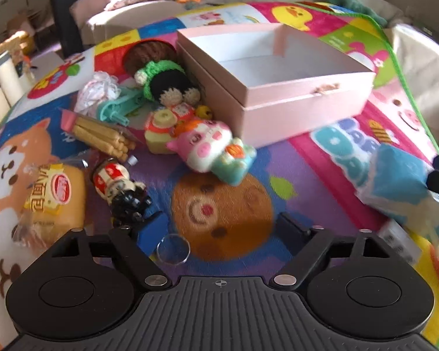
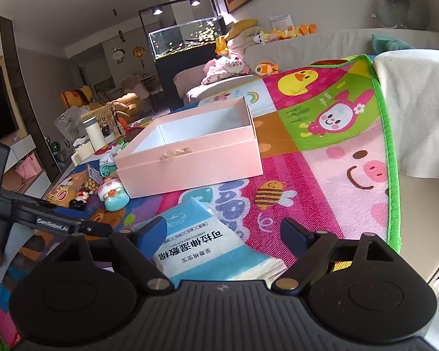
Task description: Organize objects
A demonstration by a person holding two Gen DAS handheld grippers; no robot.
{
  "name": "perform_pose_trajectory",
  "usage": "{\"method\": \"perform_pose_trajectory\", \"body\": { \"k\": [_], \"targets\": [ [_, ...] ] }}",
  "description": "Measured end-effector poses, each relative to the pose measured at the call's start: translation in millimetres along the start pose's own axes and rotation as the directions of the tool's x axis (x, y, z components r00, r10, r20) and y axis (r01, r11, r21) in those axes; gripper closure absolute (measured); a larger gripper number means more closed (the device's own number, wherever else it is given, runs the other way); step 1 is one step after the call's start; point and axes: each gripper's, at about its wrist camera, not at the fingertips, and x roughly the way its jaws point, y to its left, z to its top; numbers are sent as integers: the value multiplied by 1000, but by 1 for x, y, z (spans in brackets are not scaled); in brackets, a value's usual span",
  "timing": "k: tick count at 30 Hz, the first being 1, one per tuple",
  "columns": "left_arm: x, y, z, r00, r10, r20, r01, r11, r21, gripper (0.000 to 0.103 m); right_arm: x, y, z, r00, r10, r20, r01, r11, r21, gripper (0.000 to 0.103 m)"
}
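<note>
Cartoon mat point(image 1: 322, 158): toy clutter point(image 1: 172, 122) left of pink box point(image 1: 278, 87); both jaws wide, wipes pack point(image 2: 202, 245) between right pair

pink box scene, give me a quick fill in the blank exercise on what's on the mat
1. The pink box on the play mat is open and ____ inside.
2. The pig toy lies ____ the box, on the mat.
3. The blue and white packet lies between the fingers of the ____ gripper.
4. Nothing lies between the open jaws of the ____ gripper.

Missing words: empty; outside; right; left
</note>
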Motion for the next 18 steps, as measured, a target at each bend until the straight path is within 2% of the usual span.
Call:
{"method": "perform_pose_trajectory", "body": {
  "k": [2, 3, 5, 7, 9, 12, 13, 14, 15, 18],
  "targets": [
    [-13, -2, -5, 997, -74, 30, 74, 997, 0, 24, 0, -1, 0, 1000, 0, 1, 0, 1000, 4, 18],
    [-25, -6, -10, 987, -147, 66, 146, 989, 29, 25, 0, -1, 0, 1000, 1, 0, -1, 1000, 7, 18],
    [-45, -21, -17, 954, -286, 95, 272, 953, 133, 24, 0, -1, 0, 1000, 4, 0, -4, 1000, 9, 18],
    [-57, -40, -23, 930, -361, 70, 337, 912, 233, 24, 1, -1, 0, 1000, 8, -3, -8, 1000, 10, 18],
    [-55, -61, -28, 926, -378, 18, 355, 884, 303, 23, 1, -1, 0, 1000, 10, -7, -10, 1000, 8, 18],
    [-38, -86, -32, 941, -336, -41, 325, 863, 386, 24, 1, 0, 0, 1000, 8, -3, -8, 1000, 10, 18],
    [-31, -91, -33, 947, -316, -58, 312, 862, 400, 24, 2, -1, 0, 1000, 8, -3, -8, 1000, 12, 18],
    [-25, -95, -34, 952, -300, -65, 300, 861, 410, 17, 2, -1, 0, 1000, 8, -5, -8, 1000, 11, 18],
    [-24, -96, -33, 951, -304, -57, 300, 861, 410, 16, 3, 0, 1, 1000, 10, -12, -10, 1000, 8, 18],
    [-19, -90, -26, 953, -295, -73, 301, 881, 365, 20, 8, 4, 8, 999, 20, -46, -22, 999, -46, 17]
  ]
}}
